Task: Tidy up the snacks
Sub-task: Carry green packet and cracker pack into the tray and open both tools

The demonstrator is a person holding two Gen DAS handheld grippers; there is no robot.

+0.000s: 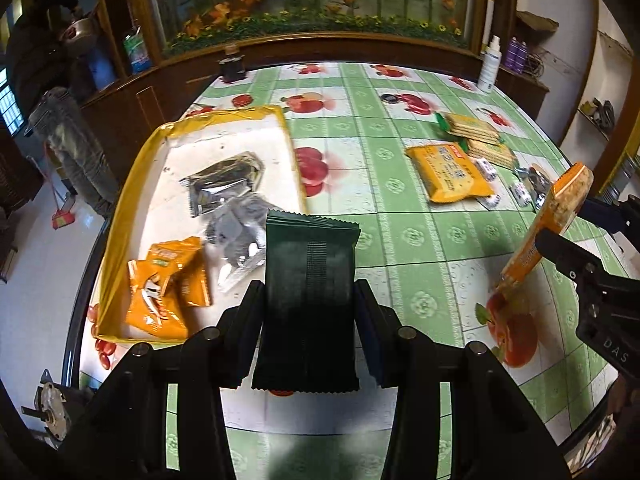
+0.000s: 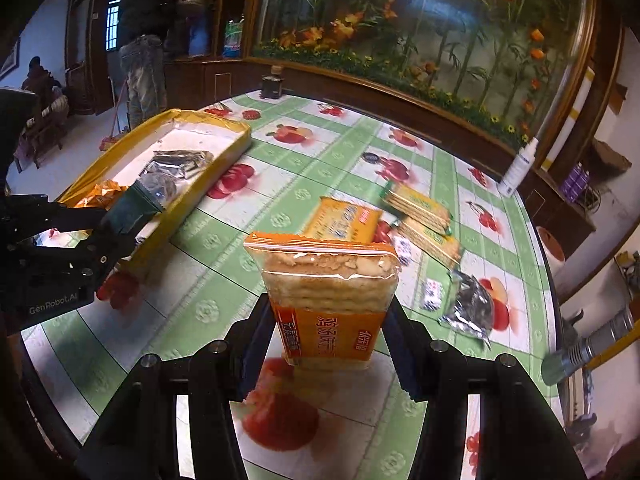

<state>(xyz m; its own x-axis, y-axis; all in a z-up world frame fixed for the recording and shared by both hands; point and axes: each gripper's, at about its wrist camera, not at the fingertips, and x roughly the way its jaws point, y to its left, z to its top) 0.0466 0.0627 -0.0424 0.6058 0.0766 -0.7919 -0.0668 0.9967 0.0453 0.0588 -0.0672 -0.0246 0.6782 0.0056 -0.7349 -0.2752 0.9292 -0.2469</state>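
My left gripper is shut on a dark green snack packet, held above the table just right of the yellow tray. The tray holds orange packets and silver packets. My right gripper is shut on an orange cracker pack, held upright above the table; it also shows in the left wrist view. In the right wrist view the left gripper holds the green packet at the tray's near edge.
On the green fruit-print tablecloth lie a yellow biscuit pack, two green-edged cracker packs, small candies and a silver packet. A white spray bottle and a dark jar stand at the far edge.
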